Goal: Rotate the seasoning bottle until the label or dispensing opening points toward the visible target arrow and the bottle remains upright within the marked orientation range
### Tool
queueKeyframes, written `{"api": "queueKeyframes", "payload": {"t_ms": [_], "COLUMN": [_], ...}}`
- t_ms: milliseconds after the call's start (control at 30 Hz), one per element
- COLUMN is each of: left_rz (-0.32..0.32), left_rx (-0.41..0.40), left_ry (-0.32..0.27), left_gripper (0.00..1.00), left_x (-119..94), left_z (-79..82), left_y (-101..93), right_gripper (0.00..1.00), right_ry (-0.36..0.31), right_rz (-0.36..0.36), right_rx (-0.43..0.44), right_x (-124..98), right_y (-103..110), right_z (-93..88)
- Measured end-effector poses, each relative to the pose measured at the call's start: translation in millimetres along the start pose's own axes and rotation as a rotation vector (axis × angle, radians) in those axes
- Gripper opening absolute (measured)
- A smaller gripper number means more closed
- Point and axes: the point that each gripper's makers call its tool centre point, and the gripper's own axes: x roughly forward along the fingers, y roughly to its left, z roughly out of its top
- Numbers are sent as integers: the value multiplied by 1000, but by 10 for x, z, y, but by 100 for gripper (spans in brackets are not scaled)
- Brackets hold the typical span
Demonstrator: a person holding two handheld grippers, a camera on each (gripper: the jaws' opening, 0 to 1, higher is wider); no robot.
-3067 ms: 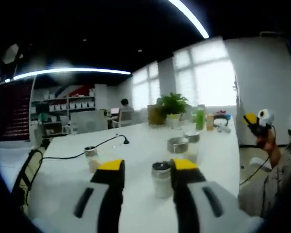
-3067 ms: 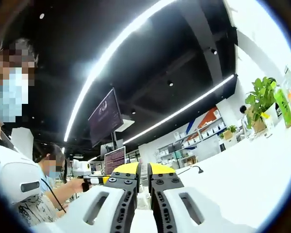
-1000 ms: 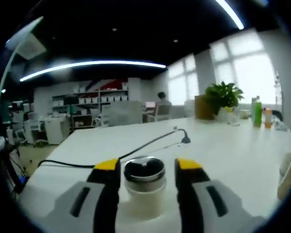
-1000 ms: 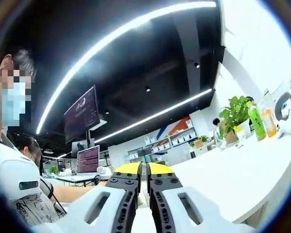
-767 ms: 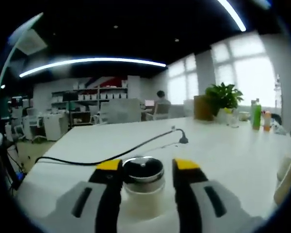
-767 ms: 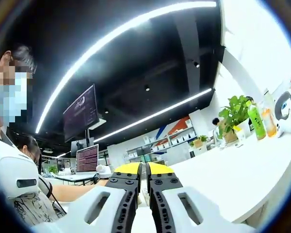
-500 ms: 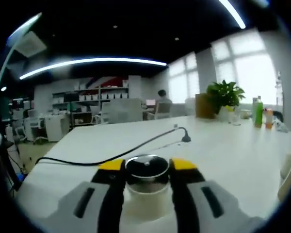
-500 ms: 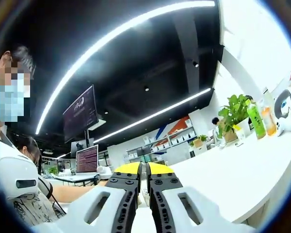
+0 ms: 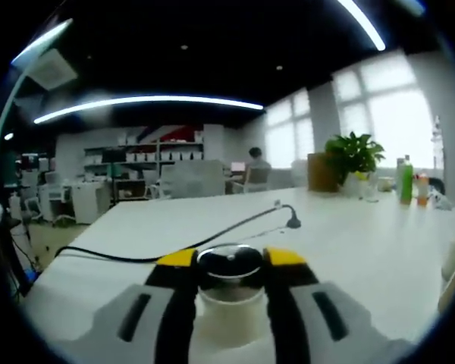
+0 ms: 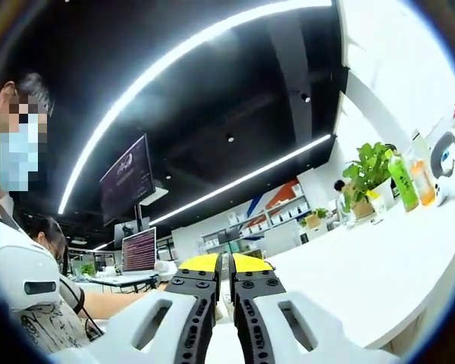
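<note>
the left hand-held gripper (image 9: 229, 262) has just closed its yellow-tipped jaws from a loose straddle onto the small pale seasoning bottle with a shiny metal cap (image 9: 229, 282), which stands upright on the white surface (image 9: 364, 243). grasp looks made, so turning can begin. the right hand-held gripper (image 10: 224, 263) stays clenched on nothing, raised away.

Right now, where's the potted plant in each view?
Left gripper view: potted plant right of centre, mid-height, far off.
Right gripper view: potted plant near the right edge, mid-height.
Shared landmark: green bottle just right of the plant in both.
</note>
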Motion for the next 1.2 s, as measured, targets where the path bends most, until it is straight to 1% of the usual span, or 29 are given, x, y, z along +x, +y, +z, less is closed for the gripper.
{"api": "queueKeyframes", "payload": {"t_ms": [100,167,233,267,300,333,400,433,467,500,533,700,767,800,833,867,933,1033,1200], "left_rz": [16,31,27,24,9,1,-3,-7,-16,-38,-47,-60,-72,-82,-111,-104,-106,-104,-102], "left_rx": [-7,-8,-15,-31,-32,-24,20,21,14,-38,-51,-25,-33,-36,-34,-40,-14,3,2], "left_ry": [-14,-11,-12,-13,-13,-8,-3,-6,-10,-19,-19,-26,-20,-17,1,0,5,7,-5], "left_gripper": [35,34,34,34,34,34,34,34,34,34,34,34,34,34,34,34,34,34,34], "left_x": [21,20,13,-6,-23,-42,-82,-104,-139,-174,-204,-366,-457,-505,-556,-623,-729,-872,-1097], "left_z": [5,4,6,15,28,36,70,95,122,157,173,215,215,212,182,166,146,144,194], "left_y": [36,47,32,21,-5,-29,-59,-70,-89,-128,-135,-203,-234,-253,-302,-306,-338,-354,-393], "right_gripper": [2,2,2,2,2,2,2,2,2,2,2,2,2,2,2,2,2,2,2], "right_ry": [11,12,11,10,10,8,2,-1,-5,-8,-10,-7,-5,-4,-4,-2,7,24,43], "right_rz": [18,27,31,32,32,32,31,31,33,35,38,72,86,96,106,117,147,192,252], "right_rx": [15,22,27,29,29,31,40,46,51,55,59,78,82,85,88,95,113,129,151], "right_x": [38,45,48,48,44,40,34,33,35,37,42,95,120,134,148,167,221,291,370], "right_y": [14,22,14,5,-11,-28,-64,-79,-89,-97,-101,-77,-56,-44,-34,-26,10,73,134], "right_z": [-31,-37,-32,-27,-19,-11,3,10,17,22,25,17,21,23,22,16,-17,-68,-128]}}
